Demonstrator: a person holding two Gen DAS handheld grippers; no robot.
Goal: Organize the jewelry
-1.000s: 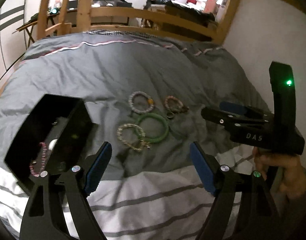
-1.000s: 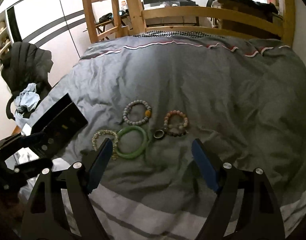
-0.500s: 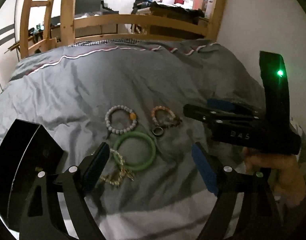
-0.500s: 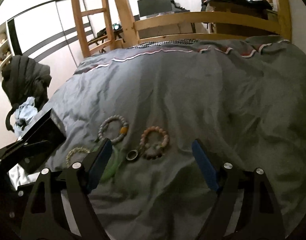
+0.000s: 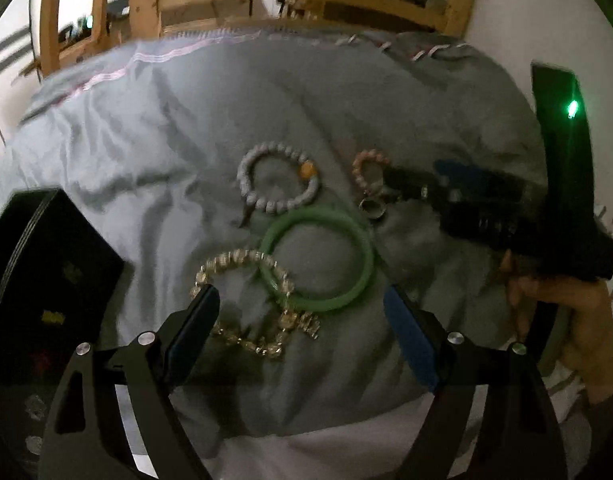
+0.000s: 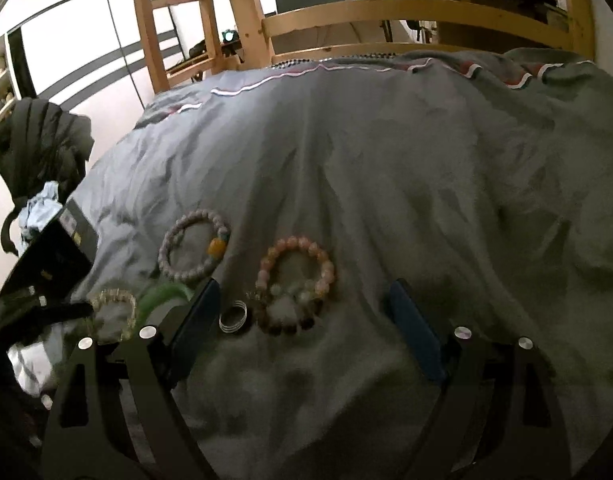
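The black jewelry box (image 5: pixel 46 280) lies open at the left edge of the grey duvet (image 5: pixel 186 120). To its right is the gold crystal bracelet (image 5: pixel 242 300), overlapped by the green bangle (image 5: pixel 318 256); beyond the bangle sits the grey bead bracelet (image 5: pixel 278 184), right of it the silver ring (image 6: pixel 233 317) and pink bead bracelet (image 6: pixel 294 284). The bangle looks stiff, smooth and likely brittle, best pinched across its rim; the beaded ones seem light and floppy, so gripping several beads at once should serve. The left hand-held gripper (image 5: pixel 302 316) is spread but narrowing, with the crystal bracelet between its fingers, untouched. The right hand-held gripper (image 6: pixel 304 304) is spread wide, empty, around the ring and pink bracelet. Compared with a second ago, both have dropped closer to the jewelry.
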